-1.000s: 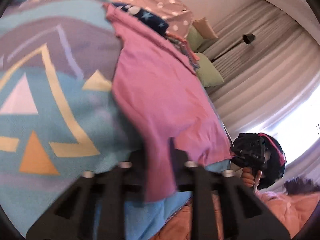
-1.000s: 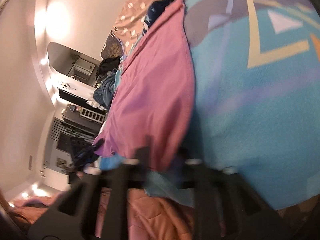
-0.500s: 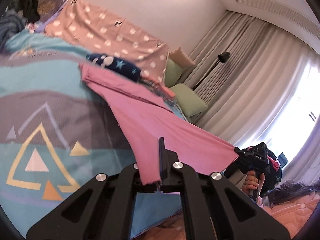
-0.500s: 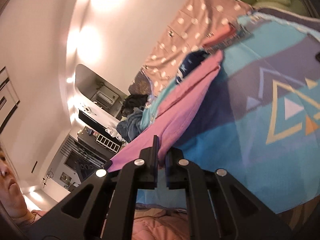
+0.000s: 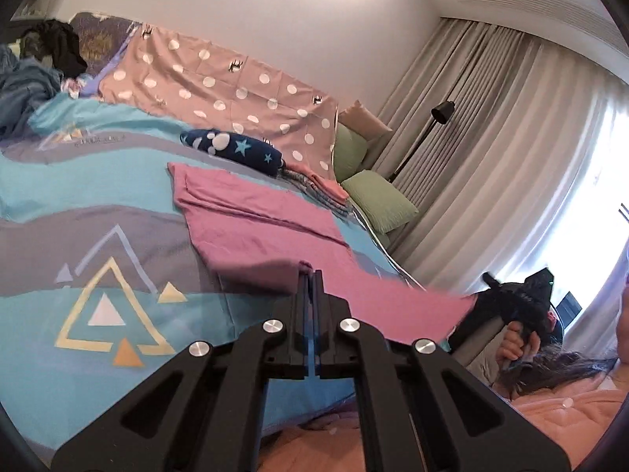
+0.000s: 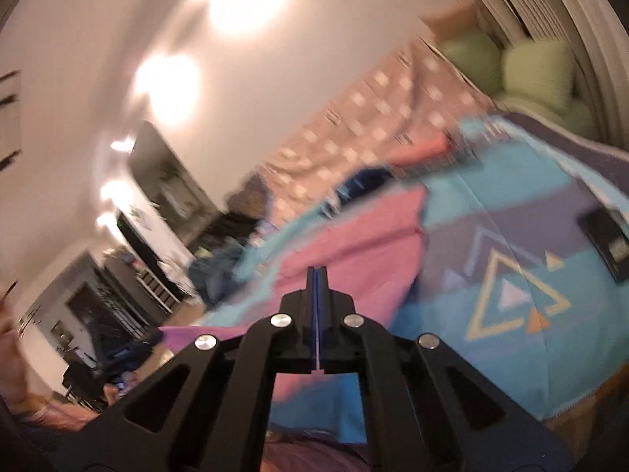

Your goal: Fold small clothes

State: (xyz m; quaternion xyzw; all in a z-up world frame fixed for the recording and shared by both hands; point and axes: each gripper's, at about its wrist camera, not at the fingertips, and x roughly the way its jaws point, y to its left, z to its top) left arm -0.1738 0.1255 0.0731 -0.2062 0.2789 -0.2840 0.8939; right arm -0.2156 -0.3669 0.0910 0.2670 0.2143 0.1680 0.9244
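1. Bedroom walls, pale curtains (image 5: 491,126) and a black floor lamp (image 5: 428,133) lie beyond the left hand-held gripper; under both hand-held grippers a bed (image 5: 78,244) is spread with a blue and purple cover printed with triangles.
2. Left hand-held gripper (image 5: 309,275): jaws pressed together, pinching the near edge of a pink garment (image 5: 255,212) at its fingertips.
3. From that pinch the pink garment runs away from the left hand-held gripper across the cover, its far part lying flat and folded over on the bed, its near edge lifted clear of the cover.
4. To the right of the left hand-held gripper the lifted pink edge stretches to the right hand-held gripper (image 5: 483,303), which a person's hand (image 5: 519,342) holds by the handle.
5. Right hand-held gripper (image 6: 317,271): jaws closed, with the pink garment (image 6: 354,236) gripped at the tips; this view is blurred, so how much cloth sits between the pads cannot be told.
6. Beyond the pink garment, farther from the left hand-held gripper, a navy roll with stars (image 5: 232,149) lies on the cover, with a dotted pink sheet (image 5: 220,86) behind it.
7. Green pillows (image 5: 377,200) sit ahead and right of the left hand-held gripper, near the curtains.
8. A dark heap of clothes (image 5: 35,63) lies far ahead and left of the left hand-held gripper.
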